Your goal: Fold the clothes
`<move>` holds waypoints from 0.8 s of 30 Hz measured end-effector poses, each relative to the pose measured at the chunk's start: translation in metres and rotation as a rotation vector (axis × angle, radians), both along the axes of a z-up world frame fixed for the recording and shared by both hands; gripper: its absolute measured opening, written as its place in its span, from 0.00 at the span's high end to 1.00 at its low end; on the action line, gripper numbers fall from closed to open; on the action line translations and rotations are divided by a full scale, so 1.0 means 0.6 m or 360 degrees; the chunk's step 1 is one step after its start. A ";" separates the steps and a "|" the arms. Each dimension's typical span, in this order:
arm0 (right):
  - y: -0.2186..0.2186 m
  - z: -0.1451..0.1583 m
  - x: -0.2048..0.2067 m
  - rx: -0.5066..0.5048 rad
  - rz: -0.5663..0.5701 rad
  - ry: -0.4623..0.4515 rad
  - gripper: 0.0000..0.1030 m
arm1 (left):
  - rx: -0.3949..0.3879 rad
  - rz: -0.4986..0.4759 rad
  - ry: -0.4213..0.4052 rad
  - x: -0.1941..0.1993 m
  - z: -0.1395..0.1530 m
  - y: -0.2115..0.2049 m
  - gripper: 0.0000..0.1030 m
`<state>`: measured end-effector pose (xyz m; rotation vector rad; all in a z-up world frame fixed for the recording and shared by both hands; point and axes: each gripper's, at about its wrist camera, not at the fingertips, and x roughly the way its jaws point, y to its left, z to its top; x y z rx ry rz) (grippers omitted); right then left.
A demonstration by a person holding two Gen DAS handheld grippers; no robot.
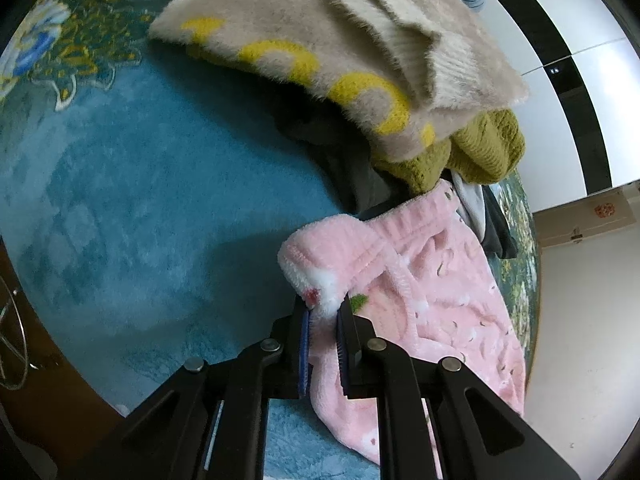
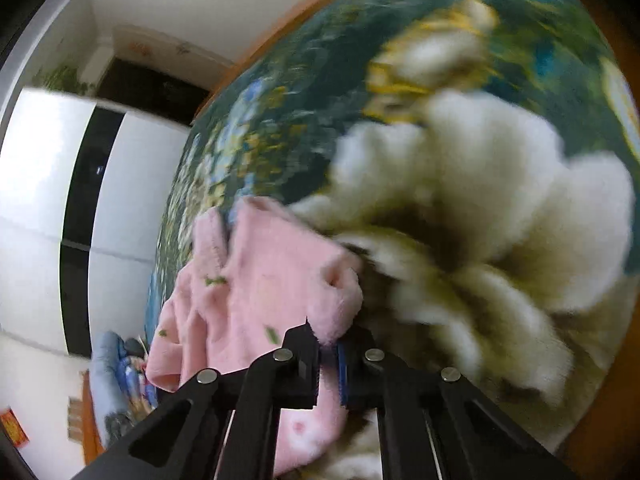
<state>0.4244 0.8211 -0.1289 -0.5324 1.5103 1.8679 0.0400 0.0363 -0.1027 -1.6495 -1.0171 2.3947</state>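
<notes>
A pink fleece garment (image 1: 436,292) with small green and white motifs hangs off the edge of a blue-green floral bedspread (image 1: 160,184). My left gripper (image 1: 325,312) is shut on a corner of its ribbed waistband, with the fabric pinched between the blue pads. In the right wrist view the same pink fleece garment (image 2: 260,280) is blurred, and my right gripper (image 2: 328,344) is shut on another corner of it. A pile of other clothes lies behind: a beige fluffy sweater with yellow rings (image 1: 320,48), an olive knit (image 1: 488,148) and dark garments.
A cream fluffy garment (image 2: 480,216) lies on the bedspread to the right of the pink one. White wardrobe doors with black strips (image 2: 60,200) stand beyond the bed. The bed's wooden edge (image 1: 24,380) shows at lower left, with the pale floor (image 1: 580,320) at right.
</notes>
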 end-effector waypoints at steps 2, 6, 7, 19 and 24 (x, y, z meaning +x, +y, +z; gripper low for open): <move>0.013 0.053 -0.021 0.0122 0.0046 0.0010 0.95 | -0.0015 0.0011 0.0061 -0.007 0.022 0.004 0.91; 0.020 0.191 -0.030 0.0454 0.0184 0.0156 0.96 | 0.0021 -0.0026 0.0377 -0.009 0.117 -0.003 0.91; 0.017 0.227 -0.029 0.0558 0.0231 0.0190 0.96 | 0.0044 -0.0042 0.0467 -0.003 0.138 -0.008 0.91; 0.028 0.020 0.068 0.0234 0.0134 -0.0179 0.96 | -0.0029 -0.0023 0.0035 0.033 -0.042 -0.051 0.91; 0.048 0.021 0.070 0.0235 0.0147 -0.0230 0.92 | -0.0049 -0.0060 0.0019 0.024 -0.036 -0.044 0.90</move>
